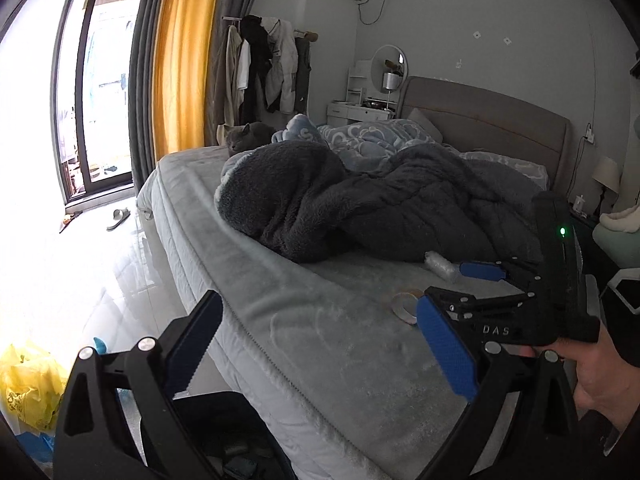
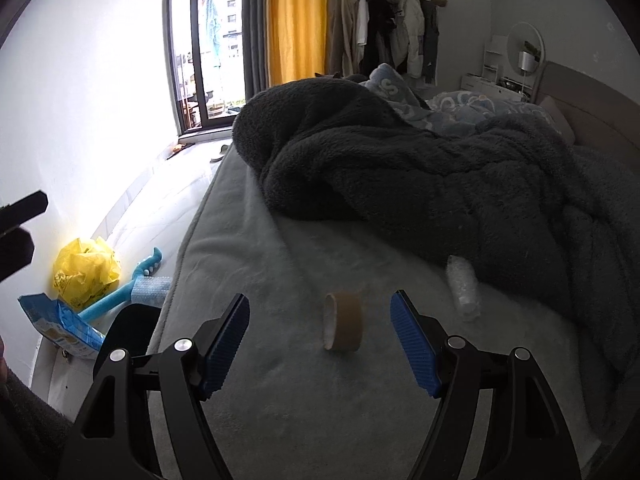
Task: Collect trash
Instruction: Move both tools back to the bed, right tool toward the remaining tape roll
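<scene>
Brown tape roll (image 2: 344,321) stands on its edge on the pale grey plush bed cover (image 2: 256,240), and from the left we see a crumpled yellow plastic bag (image 2: 86,272) on the floor, then the bed's edge with bare cover around the roll, then a clear crushed plastic bottle (image 2: 464,286) against the dark grey fleece blanket (image 2: 420,176). Our right gripper (image 2: 320,344) hangs spread wide and empty just short of the roll. Our left gripper (image 1: 320,352) is likewise spread, holding nothing.
</scene>
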{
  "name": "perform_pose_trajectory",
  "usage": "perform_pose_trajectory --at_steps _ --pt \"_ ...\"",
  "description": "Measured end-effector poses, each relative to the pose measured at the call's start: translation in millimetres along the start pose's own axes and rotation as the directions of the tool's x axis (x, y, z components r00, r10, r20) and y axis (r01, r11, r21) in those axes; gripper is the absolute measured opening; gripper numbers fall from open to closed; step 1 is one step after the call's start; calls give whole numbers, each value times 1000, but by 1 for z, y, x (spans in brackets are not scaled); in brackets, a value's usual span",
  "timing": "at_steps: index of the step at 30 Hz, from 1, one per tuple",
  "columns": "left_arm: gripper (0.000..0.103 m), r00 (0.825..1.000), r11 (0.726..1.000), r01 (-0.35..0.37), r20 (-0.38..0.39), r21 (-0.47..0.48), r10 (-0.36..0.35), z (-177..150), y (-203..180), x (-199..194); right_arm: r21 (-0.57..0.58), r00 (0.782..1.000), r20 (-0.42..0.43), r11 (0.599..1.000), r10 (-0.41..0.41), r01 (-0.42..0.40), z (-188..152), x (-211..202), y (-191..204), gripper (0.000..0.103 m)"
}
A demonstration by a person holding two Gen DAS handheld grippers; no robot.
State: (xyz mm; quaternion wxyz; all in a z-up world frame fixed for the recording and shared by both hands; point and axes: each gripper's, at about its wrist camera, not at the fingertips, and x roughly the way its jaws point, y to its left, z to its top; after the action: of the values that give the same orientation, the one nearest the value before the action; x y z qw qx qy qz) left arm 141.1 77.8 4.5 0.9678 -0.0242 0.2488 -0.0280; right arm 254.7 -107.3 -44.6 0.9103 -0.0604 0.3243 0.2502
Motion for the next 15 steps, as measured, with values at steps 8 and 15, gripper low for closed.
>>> perform_pose_trajectory --at_steps 8,15 --pt "99 996 998 61 -63 35 -59 -5 -20 34 28 999 11 999 -41 41 9 19 -44 74" --pt "99 991 995 102 -88 15 -100 -12 -33 63 86 999 0 995 -49 49 10 35 -81 74"
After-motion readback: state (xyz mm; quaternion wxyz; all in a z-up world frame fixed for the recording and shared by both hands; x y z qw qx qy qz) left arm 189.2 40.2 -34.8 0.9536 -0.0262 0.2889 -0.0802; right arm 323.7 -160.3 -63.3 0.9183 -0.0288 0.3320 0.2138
